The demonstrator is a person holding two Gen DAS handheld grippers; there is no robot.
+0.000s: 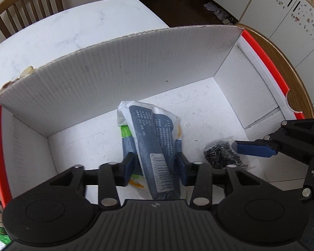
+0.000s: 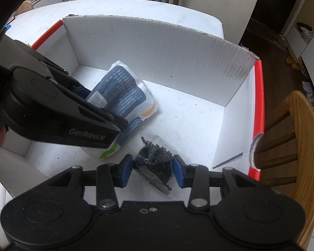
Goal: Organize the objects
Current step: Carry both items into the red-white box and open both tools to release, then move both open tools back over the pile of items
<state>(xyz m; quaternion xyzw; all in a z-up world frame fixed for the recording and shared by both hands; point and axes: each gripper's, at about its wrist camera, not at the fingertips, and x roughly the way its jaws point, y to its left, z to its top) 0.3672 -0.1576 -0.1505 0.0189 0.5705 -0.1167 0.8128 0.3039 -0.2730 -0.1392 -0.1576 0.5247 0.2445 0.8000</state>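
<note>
Clearly, "GenRobot.AI" on left gripper (image 2: 123, 123), barcoded packet (image 1: 155, 152)

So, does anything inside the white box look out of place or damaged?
Mostly no. One thin dark stick lies loose on the box floor by the right wall, apart from the blue packet and the bag of black bits. The box's top edge looks roughly torn.

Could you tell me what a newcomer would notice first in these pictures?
A big white box with red edges fills both views, standing on a white table. Inside it, the left gripper straddles a blue-and-white packet, its pads apart from the packet's sides. To its right, the right gripper closes on a small bag of black bits.
</note>
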